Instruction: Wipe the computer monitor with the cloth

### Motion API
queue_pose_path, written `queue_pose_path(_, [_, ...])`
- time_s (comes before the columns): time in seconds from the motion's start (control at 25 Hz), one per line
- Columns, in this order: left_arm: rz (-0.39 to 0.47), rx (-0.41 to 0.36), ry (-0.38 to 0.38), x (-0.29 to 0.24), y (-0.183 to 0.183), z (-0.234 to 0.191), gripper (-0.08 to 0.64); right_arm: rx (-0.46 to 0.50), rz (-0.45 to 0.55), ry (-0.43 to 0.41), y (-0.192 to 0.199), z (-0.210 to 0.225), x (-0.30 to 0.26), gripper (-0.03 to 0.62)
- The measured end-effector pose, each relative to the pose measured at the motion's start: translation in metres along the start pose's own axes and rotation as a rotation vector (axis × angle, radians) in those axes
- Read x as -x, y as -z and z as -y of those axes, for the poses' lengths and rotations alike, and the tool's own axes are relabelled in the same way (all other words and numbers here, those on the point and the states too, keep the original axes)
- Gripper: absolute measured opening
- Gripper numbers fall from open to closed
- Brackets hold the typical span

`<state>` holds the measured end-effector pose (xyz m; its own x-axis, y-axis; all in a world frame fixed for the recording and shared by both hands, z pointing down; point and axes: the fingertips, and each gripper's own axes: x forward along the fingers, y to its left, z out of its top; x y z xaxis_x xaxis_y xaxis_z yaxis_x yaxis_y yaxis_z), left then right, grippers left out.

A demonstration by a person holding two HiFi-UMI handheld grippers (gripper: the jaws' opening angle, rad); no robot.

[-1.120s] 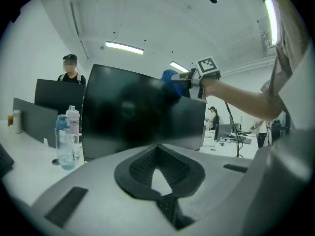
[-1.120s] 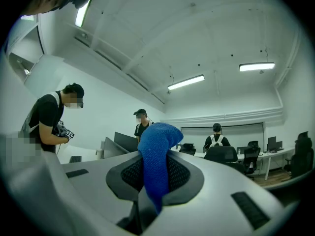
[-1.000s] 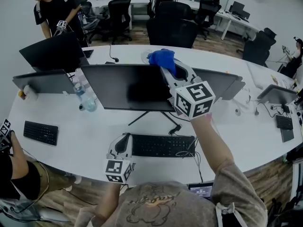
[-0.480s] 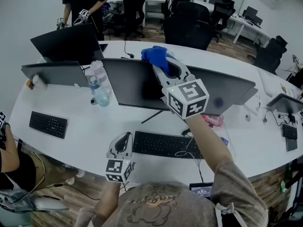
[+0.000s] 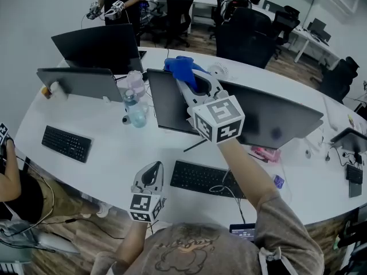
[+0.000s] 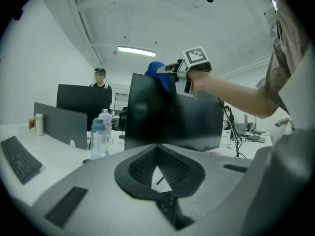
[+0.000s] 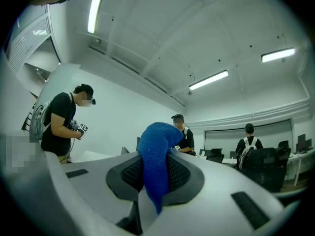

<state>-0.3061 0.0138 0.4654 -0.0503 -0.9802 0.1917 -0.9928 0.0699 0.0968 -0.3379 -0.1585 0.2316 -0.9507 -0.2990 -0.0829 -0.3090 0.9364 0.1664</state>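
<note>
We hold the right tongs [image 5: 189, 80] up at the top edge of the wide black flat computer monitor [image 5: 261, 122], toward its ten o'clock corner. They are clamped on the bright blue knitted cloth [image 5: 179, 67]. In the right gripper view the cloth [image 7: 156, 154] fills the gap between the dark ribbed pads [image 7: 132, 173]. It bulges above them and tapers to a point below. The right tongs [image 7: 155, 177] face out over the room, where people stand at eleven, twelve and two o'clock.

From the left gripper view the cloth [image 6: 158, 75] lies folded over the monitor's [image 6: 172, 119] upper rim, and the screen below it is dark.

Our left tongs [image 5: 152, 171] hang low at seven o'clock from the monitor, over the near edge of the curved white surface [image 5: 109, 153]. They sit just at nine o'clock of the black keyboard [image 5: 206, 179]. The left tongs [image 6: 157, 170] are narrow: the pads are drawn almost together, with only a sliver of light between them and nothing gripped.

A clear plastic water bottle with a blue cap [image 5: 135, 106] stands upright on the surface at nine o'clock of the monitor, near its edge. A second black keyboard [image 5: 67, 144] lies farther toward eight o'clock. A small pink object [image 5: 264, 153] rests beneath the monitor's five o'clock side; we cannot tell what it is.
</note>
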Motion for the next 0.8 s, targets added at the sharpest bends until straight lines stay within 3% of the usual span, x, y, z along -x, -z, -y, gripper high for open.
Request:
queue_pose_path(0.52, [-0.009, 0.032, -0.106, 0.027, 0.01, -0.034, 0.005, -0.056, 0.026, -0.128, -0.001, -0.053, -0.057, 0.063])
queue_pose_path(0.8, [-0.01, 0.037, -0.136, 0.034, 0.013, -0.041, 0.006, -0.08, 0.047, -0.151, -0.002, -0.06, -0.06, 0.063])
